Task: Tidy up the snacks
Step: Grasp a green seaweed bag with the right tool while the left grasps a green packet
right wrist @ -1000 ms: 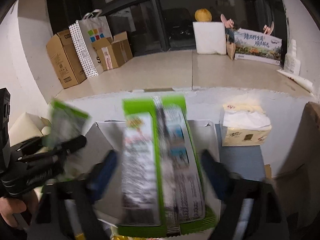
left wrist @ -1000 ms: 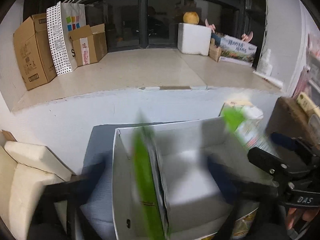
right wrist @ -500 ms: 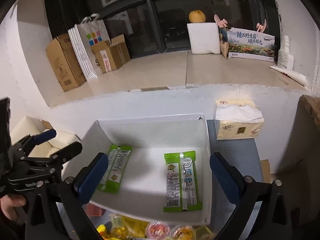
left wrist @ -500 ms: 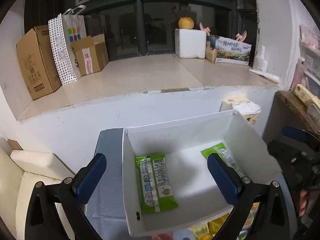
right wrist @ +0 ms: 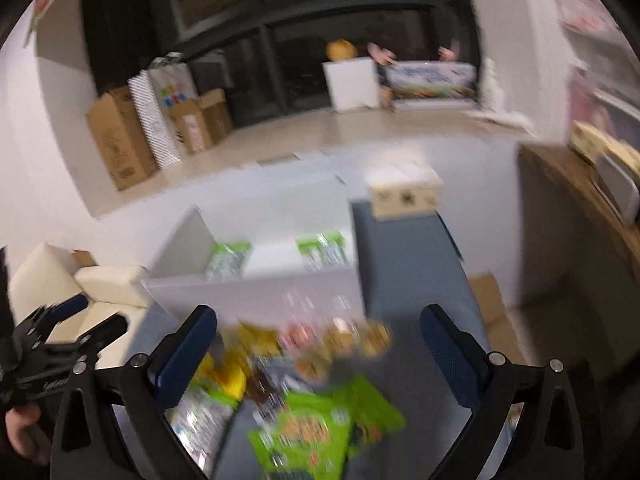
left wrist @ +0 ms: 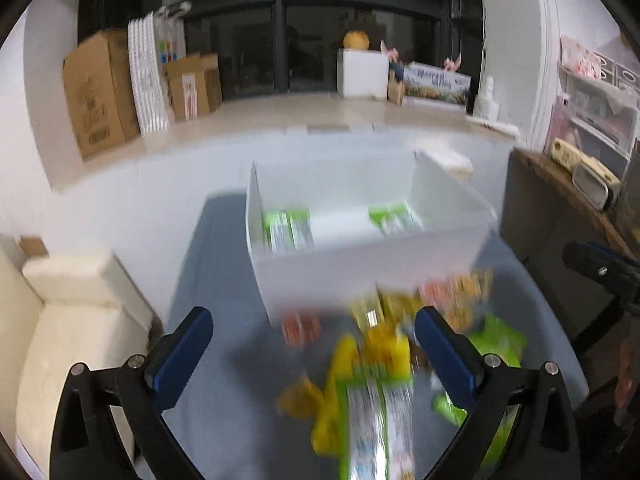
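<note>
Both grippers, left gripper (left wrist: 312,356) and right gripper (right wrist: 316,354), hover jaws spread and empty over the snack pile (right wrist: 304,384) just before the white box (left wrist: 360,272), likely choosing the next packet.

The open white rectangular box (left wrist: 372,276) stands on the grey-blue cloth-covered surface (left wrist: 224,380). Inside the box, one green foil snack packet (left wrist: 287,229) lies at its left end and a second green foil snack packet (left wrist: 394,218) at its right end, well apart. In front of the box a loose pile of yellow, orange and green snack packets (right wrist: 304,380) lies on the surface. Behind the box to its right sits a cardboard tissue box (right wrist: 406,195). A cream cushioned seat (left wrist: 68,332) stands left of the box.
</note>
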`<state>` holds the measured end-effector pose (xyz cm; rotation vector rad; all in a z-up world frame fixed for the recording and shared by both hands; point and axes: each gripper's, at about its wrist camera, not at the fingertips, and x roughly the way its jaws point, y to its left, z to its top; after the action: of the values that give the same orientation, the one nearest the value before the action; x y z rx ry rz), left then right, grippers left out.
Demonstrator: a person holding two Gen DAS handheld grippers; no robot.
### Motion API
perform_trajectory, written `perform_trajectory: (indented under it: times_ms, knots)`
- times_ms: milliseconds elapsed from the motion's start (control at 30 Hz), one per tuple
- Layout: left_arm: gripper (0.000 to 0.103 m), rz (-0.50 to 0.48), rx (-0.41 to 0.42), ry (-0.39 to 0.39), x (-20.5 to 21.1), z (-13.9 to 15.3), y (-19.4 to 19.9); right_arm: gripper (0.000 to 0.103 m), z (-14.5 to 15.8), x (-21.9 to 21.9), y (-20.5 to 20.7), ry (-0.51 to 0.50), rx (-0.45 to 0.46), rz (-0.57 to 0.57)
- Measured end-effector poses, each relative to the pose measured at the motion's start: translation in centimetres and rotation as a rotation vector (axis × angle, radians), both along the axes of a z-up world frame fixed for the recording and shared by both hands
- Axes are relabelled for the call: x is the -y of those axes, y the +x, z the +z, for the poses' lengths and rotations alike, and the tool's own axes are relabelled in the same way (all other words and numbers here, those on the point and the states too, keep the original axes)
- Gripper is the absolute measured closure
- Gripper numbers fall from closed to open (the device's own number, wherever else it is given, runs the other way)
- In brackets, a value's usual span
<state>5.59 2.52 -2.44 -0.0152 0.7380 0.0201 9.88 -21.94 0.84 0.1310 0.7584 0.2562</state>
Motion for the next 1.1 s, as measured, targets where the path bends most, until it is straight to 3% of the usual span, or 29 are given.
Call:
perform_trajectory:
  times_ms: [133,633,767,833,1100]
  knots:
    - [0.0,-0.013,-0.058,-0.074,1.1,-3.1,-3.3,0.0,-4.4,-1.2,-3.3,-0.046,-0.131,0.003]
    - [0.0,-0.06,-0.142,-0.045,3.2,-6.4,-3.3,0.0,-11.5,-3.8,-1.8,-0.132,-0.408,0.05]
    - [0.0,-0.063,-0.166,-0.042,3.2,-7.3,-3.2,0.001,-12.6,-4.8,-1.8,-0.171,-0.44,0.083]
    - [0.0,-0.066,-0.183,-0.041,3.2,-7.9,-3.0,0.03,-12.5,-4.8,-2.2,-0.165,-0.433,0.086]
    - [0.0,-0.069,-0.237,-0.086,2.8,-9.1,-2.2,0.033,-9.2,-2.1,-3.6,-0.069,-0.333,0.05]
